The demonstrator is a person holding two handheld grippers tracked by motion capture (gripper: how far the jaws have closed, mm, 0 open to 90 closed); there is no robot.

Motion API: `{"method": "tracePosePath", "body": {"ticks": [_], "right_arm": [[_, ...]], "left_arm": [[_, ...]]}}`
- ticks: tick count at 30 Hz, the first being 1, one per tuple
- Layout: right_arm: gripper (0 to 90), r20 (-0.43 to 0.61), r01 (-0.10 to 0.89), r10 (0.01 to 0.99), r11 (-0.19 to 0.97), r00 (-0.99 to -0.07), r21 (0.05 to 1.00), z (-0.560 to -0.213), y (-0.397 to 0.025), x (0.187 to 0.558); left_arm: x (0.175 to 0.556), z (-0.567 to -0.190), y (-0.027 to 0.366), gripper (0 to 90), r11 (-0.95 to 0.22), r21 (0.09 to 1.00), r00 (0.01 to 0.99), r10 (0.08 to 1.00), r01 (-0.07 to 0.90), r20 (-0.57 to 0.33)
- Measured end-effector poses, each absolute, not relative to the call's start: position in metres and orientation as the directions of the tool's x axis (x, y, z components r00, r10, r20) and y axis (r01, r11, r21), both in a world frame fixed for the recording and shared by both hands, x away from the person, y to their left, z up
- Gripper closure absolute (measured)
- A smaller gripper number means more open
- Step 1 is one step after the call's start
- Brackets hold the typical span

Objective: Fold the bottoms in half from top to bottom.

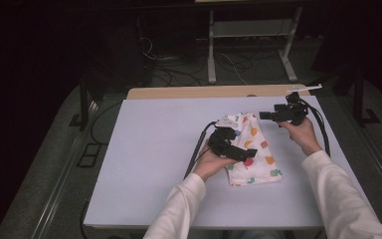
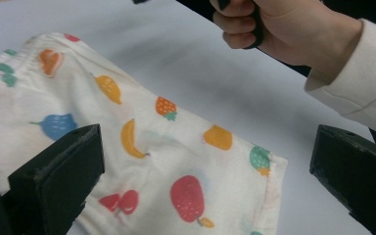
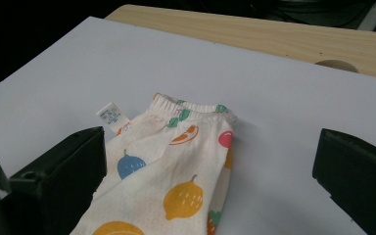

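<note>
A folded pair of white fruit-print pants (image 1: 254,152) lies flat near the middle of the white table (image 1: 149,149). Its elastic waistband (image 3: 191,108) with a small care tag (image 3: 110,116) faces the far edge. My left gripper (image 1: 238,151) hovers over the cloth's left part, jaws wide open with the fruit print (image 2: 166,161) between them, holding nothing. My right gripper (image 1: 271,115) is raised off the pants' far right corner, also open and empty. The hand holding it (image 2: 284,29) shows in the left gripper view.
A strip of bare wood tabletop (image 1: 219,92) with a round hole (image 3: 336,65) runs along the far edge. Beyond it stand a metal frame (image 1: 251,45) and floor cables. Black cables trail from both grippers across the table.
</note>
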State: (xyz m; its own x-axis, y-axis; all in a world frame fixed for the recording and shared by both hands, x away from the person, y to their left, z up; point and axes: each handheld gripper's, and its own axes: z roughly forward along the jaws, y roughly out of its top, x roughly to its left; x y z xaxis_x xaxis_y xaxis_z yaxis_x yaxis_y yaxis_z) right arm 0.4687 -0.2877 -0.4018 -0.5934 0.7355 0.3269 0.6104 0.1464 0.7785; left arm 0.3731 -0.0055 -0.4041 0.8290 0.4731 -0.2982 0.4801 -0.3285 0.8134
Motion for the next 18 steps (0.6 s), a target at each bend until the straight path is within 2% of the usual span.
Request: {"method": "tracePosePath", "body": {"ticks": [18], "right_arm": [[0.0, 0.306, 0.597, 0.734, 0.166, -0.607, 0.785, -0.393, -0.291, 0.463]], "left_arm": [[0.403, -0.383, 0.027, 0.0, -0.342, 0.815, 0.816, 0.522, 0.468, -0.250]]}}
